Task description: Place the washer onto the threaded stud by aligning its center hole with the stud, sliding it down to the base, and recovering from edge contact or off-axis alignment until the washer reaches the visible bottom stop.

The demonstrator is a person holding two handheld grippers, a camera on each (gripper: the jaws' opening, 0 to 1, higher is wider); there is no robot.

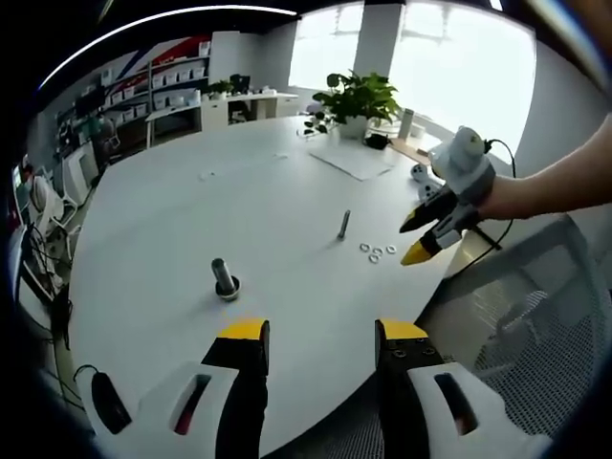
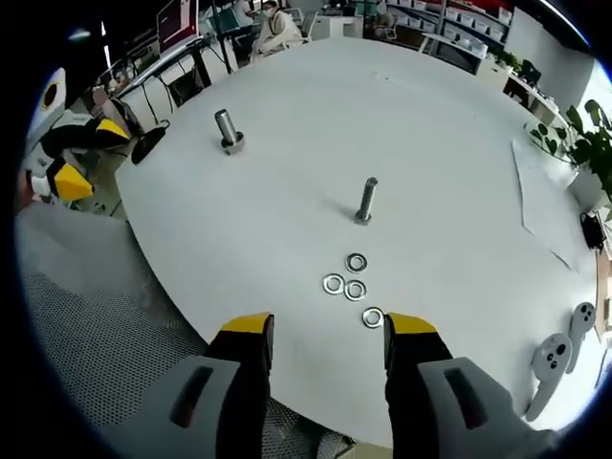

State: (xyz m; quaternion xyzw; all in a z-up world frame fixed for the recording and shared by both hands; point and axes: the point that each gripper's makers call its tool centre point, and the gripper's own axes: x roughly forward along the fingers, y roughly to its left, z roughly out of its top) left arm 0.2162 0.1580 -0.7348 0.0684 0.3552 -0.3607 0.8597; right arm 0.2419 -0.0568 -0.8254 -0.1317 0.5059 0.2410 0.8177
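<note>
Several silver washers [image 2: 350, 285] lie in a loose cluster on the white round table [image 2: 402, 124], just ahead of my right gripper [image 2: 328, 327], which is open and holds nothing. One washer [image 2: 372, 317] lies close to its right fingertip. A threaded stud [image 2: 365, 200] stands upright beyond the washers. A second, thicker stud [image 2: 228, 129] stands on a base at the far left. My left gripper [image 1: 321, 334] is open over the table edge, with the thick stud [image 1: 224, 278] ahead of it. The thin stud [image 1: 343, 224], the washers [image 1: 377, 251] and the right gripper [image 1: 417, 237] also appear there.
A potted plant [image 1: 356, 98] and a sheet of paper [image 1: 352, 158] sit at the table's far side. Two white controllers [image 2: 562, 354] lie near the rim at right. A mesh chair [image 2: 86, 316] stands beside the table. A person's forearm [image 1: 559, 182] holds the right gripper.
</note>
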